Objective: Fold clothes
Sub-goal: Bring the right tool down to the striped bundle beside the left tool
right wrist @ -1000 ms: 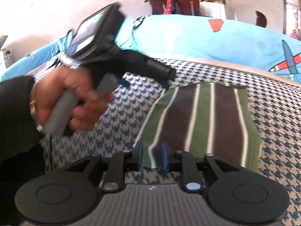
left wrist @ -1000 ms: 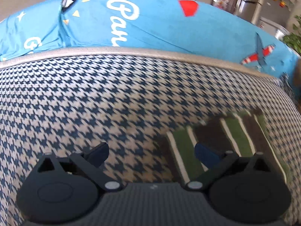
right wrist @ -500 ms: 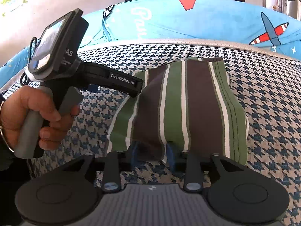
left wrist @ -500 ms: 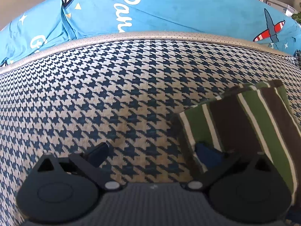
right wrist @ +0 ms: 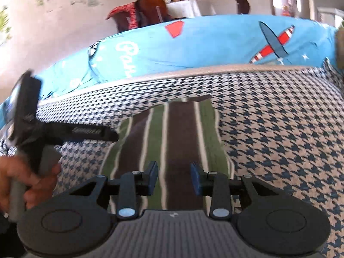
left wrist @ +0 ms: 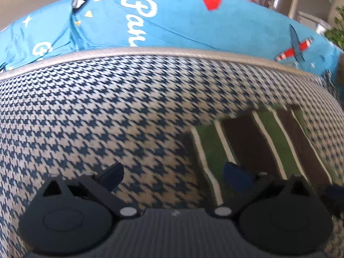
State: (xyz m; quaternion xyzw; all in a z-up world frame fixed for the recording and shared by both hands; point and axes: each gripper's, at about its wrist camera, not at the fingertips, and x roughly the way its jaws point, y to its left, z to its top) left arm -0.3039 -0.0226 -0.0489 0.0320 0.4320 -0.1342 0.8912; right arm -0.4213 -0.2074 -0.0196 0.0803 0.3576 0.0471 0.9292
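Observation:
A folded cloth with green, brown and white stripes (right wrist: 178, 133) lies flat on the houndstooth cushion (right wrist: 279, 139). My right gripper (right wrist: 174, 176) hovers over the cloth's near edge, its blue pads apart and pressing on nothing. In the left wrist view the same cloth (left wrist: 258, 142) sits at the right. My left gripper (left wrist: 174, 176) is wide open above the cushion, its right finger over the cloth's left edge. In the right wrist view a hand (right wrist: 28, 178) holds the left gripper (right wrist: 86, 132), whose tip reaches the cloth's left side.
The cushion (left wrist: 86, 107) ends at a grey piped edge (left wrist: 172, 51). Beyond it spreads a blue sheet (left wrist: 172, 21) printed with planes and lettering. Chairs (right wrist: 148, 8) and a doorway stand far behind.
The right gripper's pads have spread and let go of the cloth's near edge, and the cloth now lies flat. The right wrist rolled. The left gripper drew back toward the left.

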